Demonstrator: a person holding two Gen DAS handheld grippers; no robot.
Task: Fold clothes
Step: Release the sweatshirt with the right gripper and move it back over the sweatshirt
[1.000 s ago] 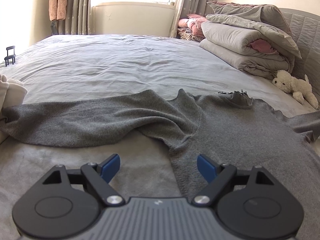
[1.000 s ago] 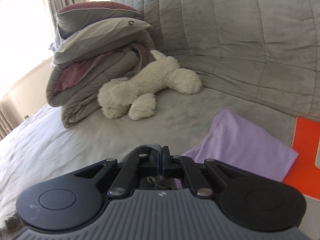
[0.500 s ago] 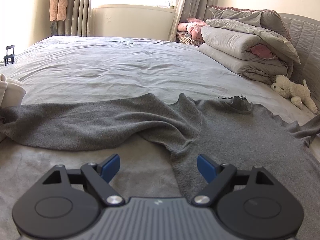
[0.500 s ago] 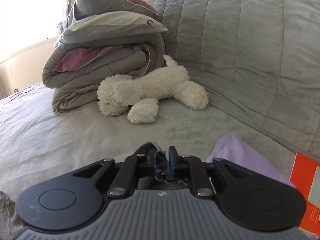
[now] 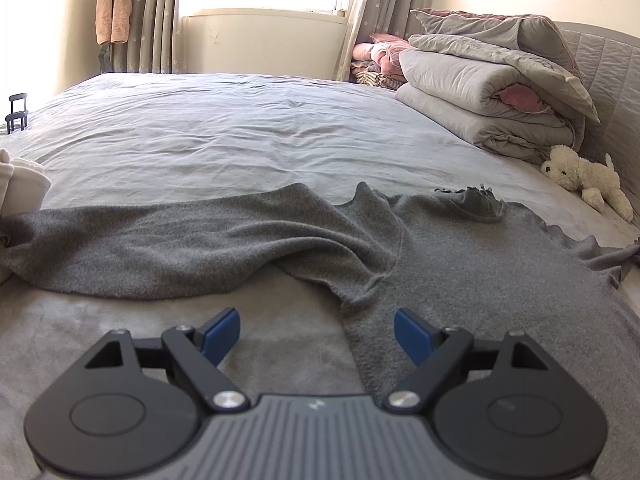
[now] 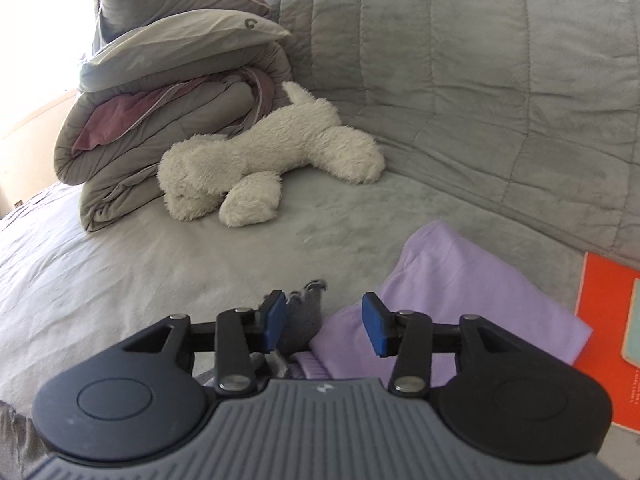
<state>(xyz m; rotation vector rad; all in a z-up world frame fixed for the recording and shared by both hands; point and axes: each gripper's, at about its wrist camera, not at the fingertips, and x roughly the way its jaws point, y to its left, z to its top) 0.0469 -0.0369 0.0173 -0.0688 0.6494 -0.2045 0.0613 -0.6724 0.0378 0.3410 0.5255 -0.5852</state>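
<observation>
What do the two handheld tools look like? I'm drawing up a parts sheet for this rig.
Both match. The left tool and right tool each have a grey ribbed housing with a small pale logo, flanked by two round black discs. Black linkage arms with silver pivot screws carry flat blue pads. No cables, hands or sleeves show.

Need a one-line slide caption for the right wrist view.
Right hand-held gripper opening over a grey sweater edge, beside purple cloth and plush dog.

Fuzzy grey knit sweater [image 5: 460, 264] on matt cloth bedsheet [image 5: 224, 136]; plush toy dog [image 6: 272, 160].
</observation>
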